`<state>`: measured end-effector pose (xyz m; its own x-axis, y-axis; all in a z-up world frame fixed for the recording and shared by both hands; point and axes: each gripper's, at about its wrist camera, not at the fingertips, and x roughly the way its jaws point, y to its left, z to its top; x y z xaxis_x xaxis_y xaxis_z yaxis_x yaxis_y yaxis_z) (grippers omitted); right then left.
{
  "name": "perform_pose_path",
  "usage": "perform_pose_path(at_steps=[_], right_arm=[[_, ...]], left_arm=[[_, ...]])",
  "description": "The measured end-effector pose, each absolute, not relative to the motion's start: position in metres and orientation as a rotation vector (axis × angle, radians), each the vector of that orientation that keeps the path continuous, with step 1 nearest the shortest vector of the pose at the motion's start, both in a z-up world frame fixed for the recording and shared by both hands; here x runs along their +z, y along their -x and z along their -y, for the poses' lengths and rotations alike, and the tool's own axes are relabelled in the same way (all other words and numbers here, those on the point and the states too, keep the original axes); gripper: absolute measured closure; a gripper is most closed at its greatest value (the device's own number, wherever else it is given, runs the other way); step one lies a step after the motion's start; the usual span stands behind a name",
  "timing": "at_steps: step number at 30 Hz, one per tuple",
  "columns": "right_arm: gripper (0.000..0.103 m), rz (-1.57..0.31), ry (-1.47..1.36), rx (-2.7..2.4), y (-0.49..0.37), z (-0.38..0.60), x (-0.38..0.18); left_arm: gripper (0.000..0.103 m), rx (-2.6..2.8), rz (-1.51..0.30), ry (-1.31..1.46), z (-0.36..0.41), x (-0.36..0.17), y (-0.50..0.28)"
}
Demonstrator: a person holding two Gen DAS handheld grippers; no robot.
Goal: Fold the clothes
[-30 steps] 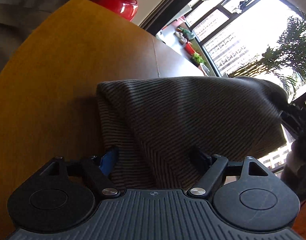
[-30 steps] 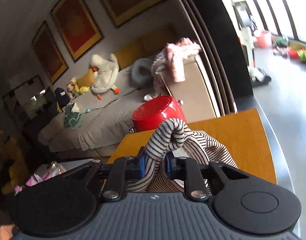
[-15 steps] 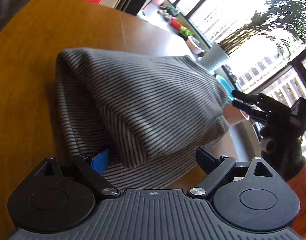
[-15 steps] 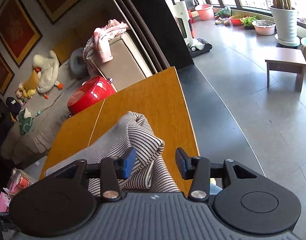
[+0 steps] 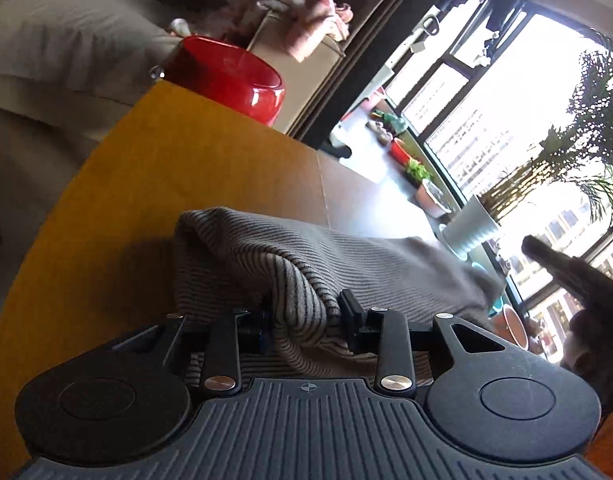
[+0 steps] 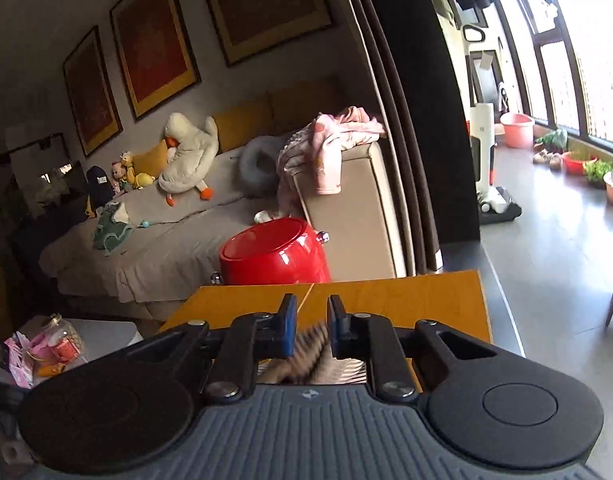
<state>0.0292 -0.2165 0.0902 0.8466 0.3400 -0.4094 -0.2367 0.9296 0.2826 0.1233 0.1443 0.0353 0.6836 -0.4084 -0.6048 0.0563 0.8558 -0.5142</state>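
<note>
Striped knitwear [image 5: 346, 276], a sweater by the look of it, lies bunched on the orange-brown wooden table [image 5: 146, 184], its near fold rising into my left gripper [image 5: 304, 316]. The fingers there have closed on that fold, cloth pressed between them. My right gripper [image 6: 309, 326] stands a little apart with a narrow gap between its blue pads [image 6: 287, 330]; a blurred scrap of the same stripes [image 6: 312, 354] shows low in that gap, and I cannot tell whether the pads touch it. A seam [image 5: 323, 196] runs across the tabletop beyond the garment. Just past the table's far edge sits a red round tub [image 6: 274, 254], beside a beige sofa [image 6: 346, 208] draped with pink clothing [image 6: 330, 140]. On the sofa rest a plush goose [image 6: 188, 152] and a grey neck pillow [image 6: 258, 164], under red framed pictures [image 6: 154, 40]. Tall windows [image 5: 506, 112] light the grey floor [image 6: 546, 248], where a white planter [image 5: 470, 228] and a pink bucket [image 6: 516, 130] stand.
</note>
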Motion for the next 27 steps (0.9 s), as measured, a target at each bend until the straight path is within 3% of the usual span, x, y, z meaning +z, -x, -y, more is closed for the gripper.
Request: perform_pose_path(at_steps=[4, 6, 10, 11, 14, 18, 22, 23, 24, 27], right_arm=[[0.086, -0.626, -0.288, 0.200, -0.027, 0.240, 0.047], [0.070, -0.692, -0.403, 0.194, -0.019, 0.252, 0.025], [0.064, -0.768, -0.644, 0.280, 0.003, 0.258, 0.005], [0.062, -0.770, -0.624, 0.288, 0.007, 0.253, 0.007], [0.050, -0.777, -0.557, 0.307, 0.011, 0.235, 0.015], [0.050, -0.794, -0.620, 0.287, 0.002, 0.227, 0.009], [0.051, -0.842, -0.657, 0.252, -0.016, 0.220, -0.011], [0.059, -0.849, -0.665, 0.250, -0.020, 0.219, -0.015], [0.077, -0.849, -0.665, 0.255, -0.024, 0.217, -0.017], [0.084, -0.777, -0.568, 0.260, -0.037, 0.199, 0.005]], left_arm=[[0.065, -0.256, -0.849, 0.429, -0.148, 0.028, -0.110], [0.057, -0.264, -0.873, 0.451, -0.159, 0.023, -0.101], [0.039, -0.291, -0.892, 0.489, -0.161, 0.019, -0.093], [0.031, -0.300, -0.891, 0.480, -0.157, 0.020, -0.092], [0.025, -0.290, -0.878, 0.434, -0.145, 0.023, -0.090], [0.026, -0.236, -0.752, 0.259, -0.119, 0.040, -0.071], [0.013, -0.264, -0.655, 0.147, -0.105, 0.059, -0.056], [0.011, -0.274, -0.647, 0.139, -0.103, 0.061, -0.055], [0.011, -0.282, -0.648, 0.135, -0.101, 0.061, -0.056], [0.009, -0.297, -0.667, 0.129, -0.096, 0.057, -0.062]])
